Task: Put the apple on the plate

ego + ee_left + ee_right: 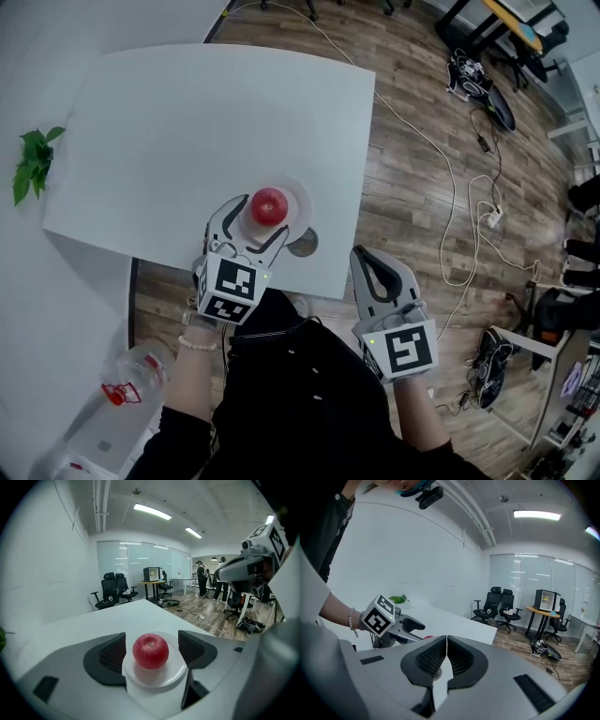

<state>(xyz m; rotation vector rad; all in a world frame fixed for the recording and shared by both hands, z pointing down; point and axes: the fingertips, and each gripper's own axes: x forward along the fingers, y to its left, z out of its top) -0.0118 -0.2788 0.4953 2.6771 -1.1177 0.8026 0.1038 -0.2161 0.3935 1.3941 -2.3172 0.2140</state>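
A red apple (269,206) (150,651) rests on a small white plate (296,197) (159,677) near the front edge of the white table (187,141). My left gripper (251,228) (152,654) is open, its dark pads (111,657) standing on either side of the plate and apple with a gap to the fruit. My right gripper (371,269) (446,657) is shut on nothing and hangs off the table's front right, over the wooden floor. In the right gripper view the left gripper (389,620) shows at the left.
A round grey disc (303,243) sits in the table just right of the plate. A green plant (32,161) is at the far left, a plastic bottle (131,375) at the lower left. Cables (469,206) run across the floor on the right.
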